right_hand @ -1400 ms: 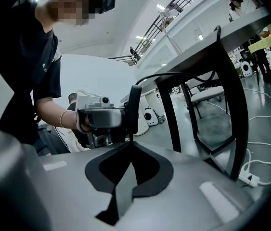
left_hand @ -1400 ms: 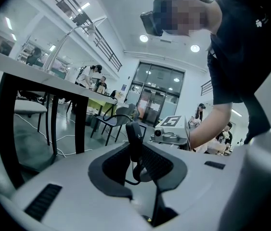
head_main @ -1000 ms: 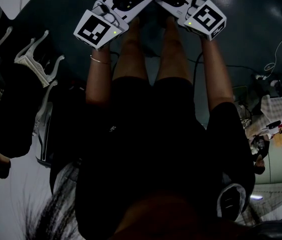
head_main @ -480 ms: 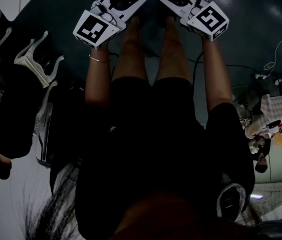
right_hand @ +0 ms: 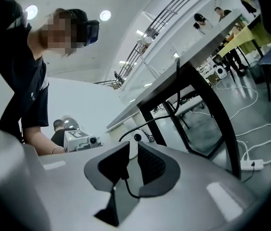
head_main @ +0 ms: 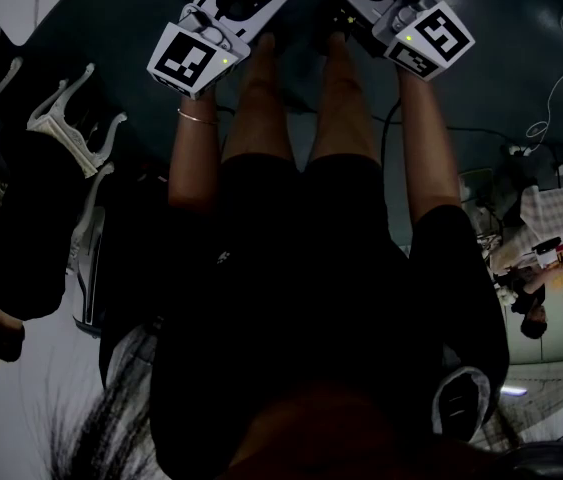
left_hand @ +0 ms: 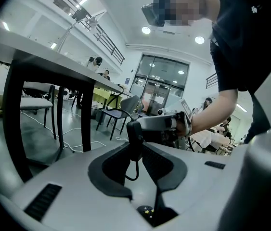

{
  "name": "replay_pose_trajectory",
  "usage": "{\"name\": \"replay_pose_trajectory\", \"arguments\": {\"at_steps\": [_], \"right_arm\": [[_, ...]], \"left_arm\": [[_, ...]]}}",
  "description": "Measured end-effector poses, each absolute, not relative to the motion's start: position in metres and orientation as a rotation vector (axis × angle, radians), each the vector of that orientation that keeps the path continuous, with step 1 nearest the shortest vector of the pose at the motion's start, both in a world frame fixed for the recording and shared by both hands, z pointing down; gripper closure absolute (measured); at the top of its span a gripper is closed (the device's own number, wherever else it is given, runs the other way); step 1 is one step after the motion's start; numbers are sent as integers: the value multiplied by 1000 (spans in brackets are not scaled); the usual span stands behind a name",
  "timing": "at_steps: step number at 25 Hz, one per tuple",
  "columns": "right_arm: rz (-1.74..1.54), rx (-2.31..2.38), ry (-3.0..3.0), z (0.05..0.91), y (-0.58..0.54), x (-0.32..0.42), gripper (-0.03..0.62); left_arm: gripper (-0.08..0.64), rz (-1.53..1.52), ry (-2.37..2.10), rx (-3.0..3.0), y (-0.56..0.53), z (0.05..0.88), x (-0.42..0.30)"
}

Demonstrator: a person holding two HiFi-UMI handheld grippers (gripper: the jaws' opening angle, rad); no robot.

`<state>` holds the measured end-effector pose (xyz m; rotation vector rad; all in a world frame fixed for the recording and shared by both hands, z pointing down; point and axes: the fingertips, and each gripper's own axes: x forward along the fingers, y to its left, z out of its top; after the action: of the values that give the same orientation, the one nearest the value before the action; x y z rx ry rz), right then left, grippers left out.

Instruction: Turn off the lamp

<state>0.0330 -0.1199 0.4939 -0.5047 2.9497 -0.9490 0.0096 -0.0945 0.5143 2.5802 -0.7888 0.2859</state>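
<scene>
- Left tongs [left_hand: 136,146] and right tongs [right_hand: 132,148]: both pressed almost together, pinching nothing, pointing tip to tip.
- Maybe the lamp [left_hand: 81,19]: a thin bent arm standing up on the tabletop [left_hand: 39,57], high above and to the left of the left tongs. Hard to be sure.
- Well apart from both tongs; probably nearer the left tongs.
- Counted: two tongs, one lamp, one tabletop.
</scene>
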Motion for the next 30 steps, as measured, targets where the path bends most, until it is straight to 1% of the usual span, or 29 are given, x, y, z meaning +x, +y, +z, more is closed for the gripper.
{"name": "replay_pose_trajectory", "arguments": {"at_steps": [7, 12, 15, 22, 27, 30], "right_arm": [[-1081, -554, 2712, 483, -141, 40, 554], [-1180, -548, 2604, 485, -148, 44, 521], [-1249, -507, 2508, 482, -150, 45, 512], [-1293, -503, 2488, 486, -150, 43, 512], [-1230, -536, 2606, 487, -151, 39, 512], [-1179, -533, 2664, 484, -148, 35, 542]], "left_arm": [[480, 336, -738, 2602, -89, 523, 18], [480, 333, -714, 2603, -86, 525, 22], [480, 351, -695, 2603, -83, 528, 23], [483, 392, -644, 2615, -73, 532, 30], [485, 384, -636, 2598, -71, 536, 34], [485, 381, -657, 2588, -71, 540, 31]]}}
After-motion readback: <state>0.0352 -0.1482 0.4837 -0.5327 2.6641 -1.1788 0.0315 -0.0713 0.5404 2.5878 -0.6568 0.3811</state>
